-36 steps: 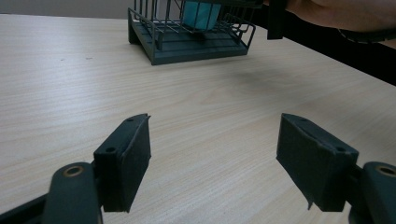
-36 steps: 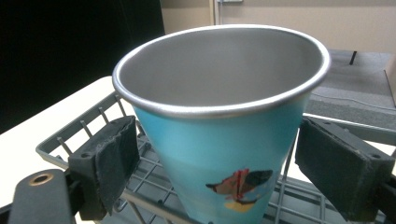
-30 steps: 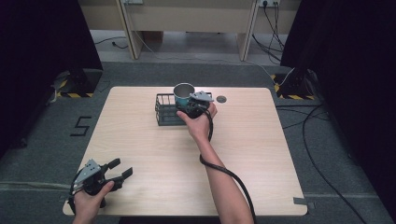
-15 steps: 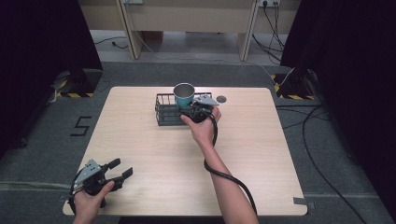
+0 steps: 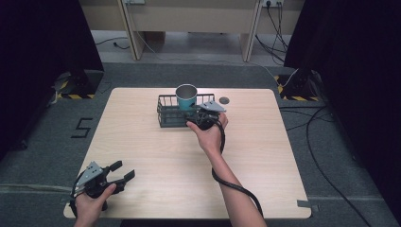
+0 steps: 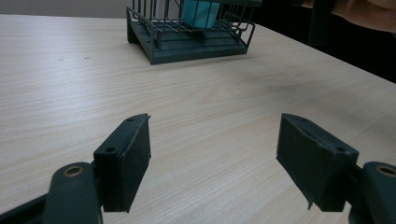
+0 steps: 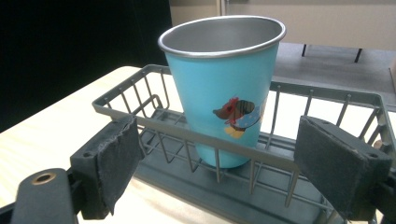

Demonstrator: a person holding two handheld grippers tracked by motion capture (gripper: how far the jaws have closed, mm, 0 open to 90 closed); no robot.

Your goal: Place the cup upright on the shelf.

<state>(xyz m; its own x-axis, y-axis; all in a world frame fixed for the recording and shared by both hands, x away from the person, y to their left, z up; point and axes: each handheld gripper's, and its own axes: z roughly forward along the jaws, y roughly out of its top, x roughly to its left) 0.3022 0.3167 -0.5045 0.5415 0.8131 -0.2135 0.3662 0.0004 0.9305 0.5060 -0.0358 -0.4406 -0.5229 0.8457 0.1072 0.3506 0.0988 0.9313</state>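
Observation:
A light blue metal cup (image 5: 186,97) (image 7: 223,84) with a small picture on its side stands upright inside a dark wire basket (image 5: 166,113) (image 7: 154,122) near the table's far edge. My right gripper (image 5: 197,115) (image 7: 217,165) is open just in front of the basket's near rail, jaws wide, nothing between them. My left gripper (image 5: 122,172) (image 6: 212,158) rests open low over the near left corner of the table, holding nothing. From there the basket (image 6: 187,44) and cup (image 6: 198,11) lie far ahead.
The light wood table (image 5: 151,156) has a small dark round disc (image 5: 224,100) near its far edge, right of the basket. A cable (image 5: 234,187) trails along the right forearm. Dark curtains, floor cables and grey carpet surround the table.
The right hand has drawn back slightly from the cup toward the person, jaws now clear of it and in front of the basket rail. The left gripper has stayed put.

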